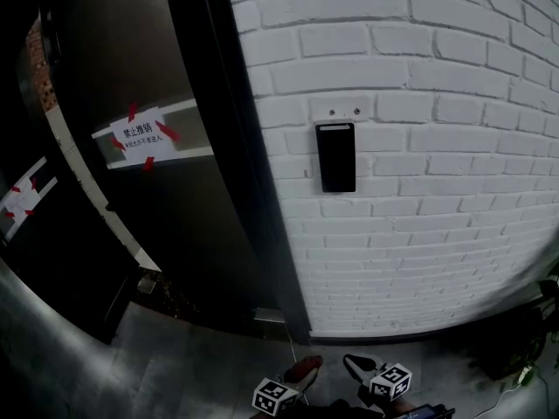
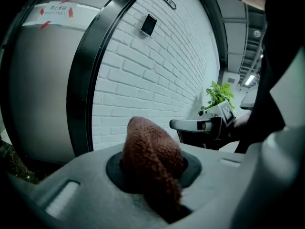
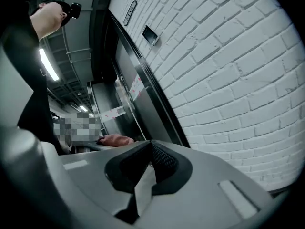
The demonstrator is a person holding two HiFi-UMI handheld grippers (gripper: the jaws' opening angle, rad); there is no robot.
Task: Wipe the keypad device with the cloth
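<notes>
The keypad device (image 1: 336,156) is a black upright panel on the white brick wall; it also shows small and high up as the keypad device (image 2: 148,25) and the keypad device (image 3: 151,34) in the two gripper views. My left gripper (image 1: 301,374) hangs low, far below it, shut on a reddish-brown knitted cloth (image 2: 151,162) that bulges out of the jaws. The cloth (image 1: 304,367) shows at the bottom of the head view. My right gripper (image 1: 354,363) is beside it, jaws shut and empty in the right gripper view (image 3: 151,146).
A dark glass door (image 1: 148,234) with a taped paper sign (image 1: 140,136) stands left of the wall, behind a black frame (image 1: 253,190). A potted plant (image 2: 219,94) stands along the wall to the right. Grey floor tiles (image 1: 175,365) lie below.
</notes>
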